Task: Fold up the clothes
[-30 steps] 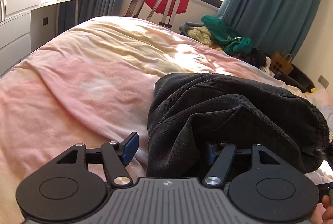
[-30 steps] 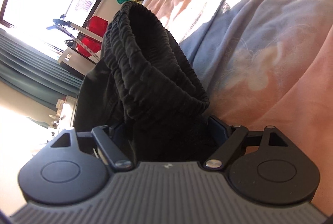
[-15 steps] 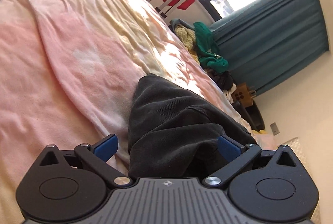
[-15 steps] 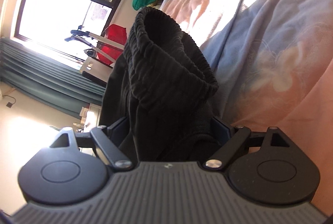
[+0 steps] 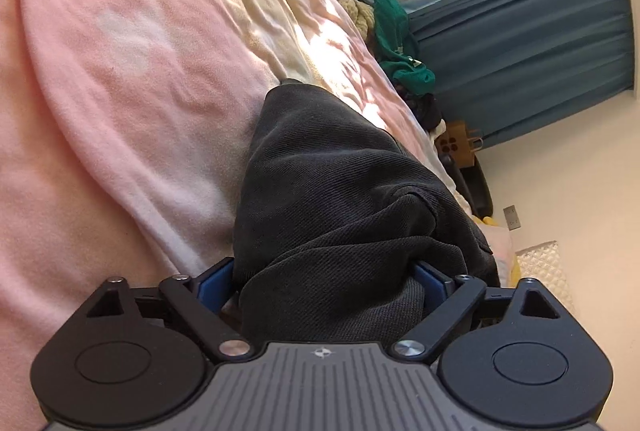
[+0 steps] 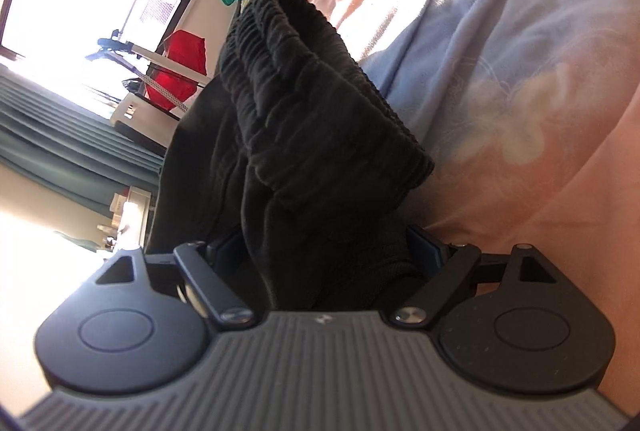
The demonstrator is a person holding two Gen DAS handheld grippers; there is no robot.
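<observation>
Left gripper (image 5: 324,281): jaws closing, blue pads set against both sides of a thick bunch of black trousers (image 5: 332,191), clamped on a wide fold. Right gripper (image 6: 328,251): jaws closing too, gripping a bundle of the same black trousers (image 6: 312,159), pads mostly buried in cloth.

Straight ahead of the left fingers, dark twill running forward in a long hump over the pink and cream duvet (image 5: 140,71), far end lying on the bedding. Ahead of the right fingers, gathered elastic waistband (image 6: 288,43) standing up in a loop above the grip, rest of the fabric hanging off to the left of it.

To the right of the right gripper, duvet (image 6: 520,71) in peach and pale blue, sunlit in patches.

Farther out beyond the left gripper, green garment (image 5: 400,47) heaped with other clothes at the far edge of the bed, brown paper bag (image 5: 460,141) just past it, teal curtain (image 5: 520,43) behind. Beyond the right gripper, bright window (image 6: 80,3) and something red (image 6: 180,67) beside a metal frame.
</observation>
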